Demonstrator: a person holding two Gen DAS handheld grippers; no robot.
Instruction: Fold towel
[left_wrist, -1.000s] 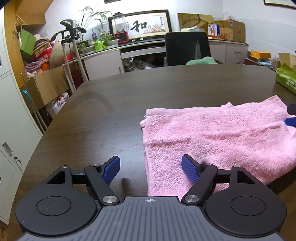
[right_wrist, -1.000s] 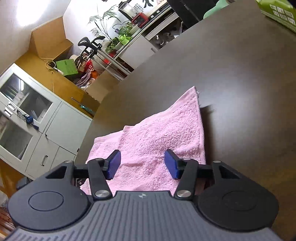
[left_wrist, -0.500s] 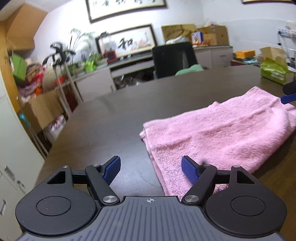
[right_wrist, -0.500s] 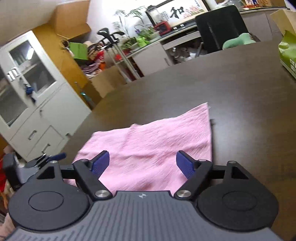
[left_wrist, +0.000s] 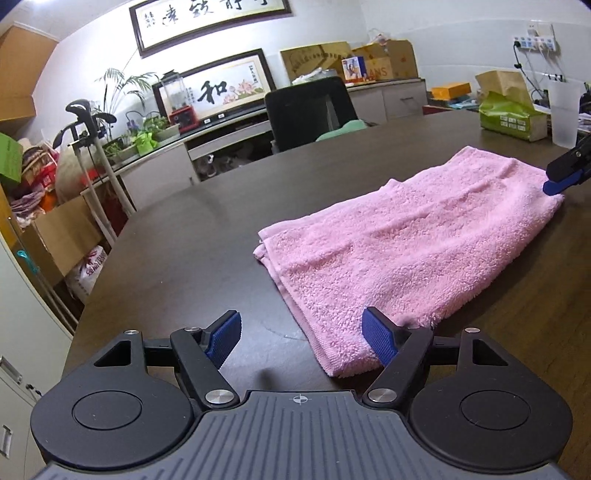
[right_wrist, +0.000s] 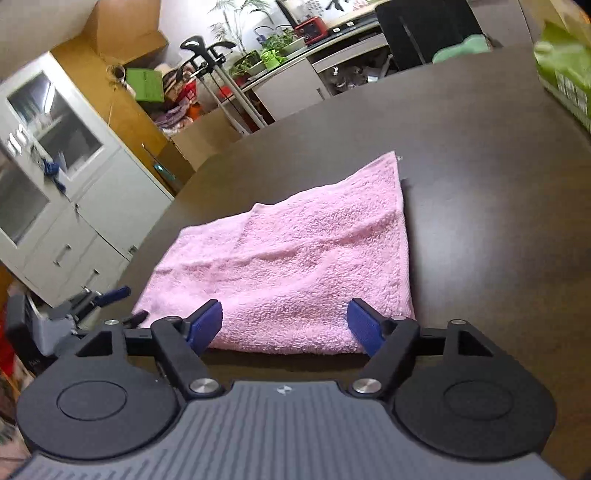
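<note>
— Dark bench (left_wrist: 184, 236), item one?
— Pink towel (left_wrist: 406, 258), folded, lying flat (mid-bench).
— Claws?
— Left claw (left_wrist: 301, 338) and right claw (right_wrist: 284, 325): both spread apart, holding nothing, at the towel's near edge.

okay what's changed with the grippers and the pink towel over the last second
Both cameras tilted up and drew back toward the near edge of the pink towel. The right gripper spread its jaws wider. The left gripper stayed open. Neither took hold of anything. The towel stayed folded and flat on the dark table.
</note>
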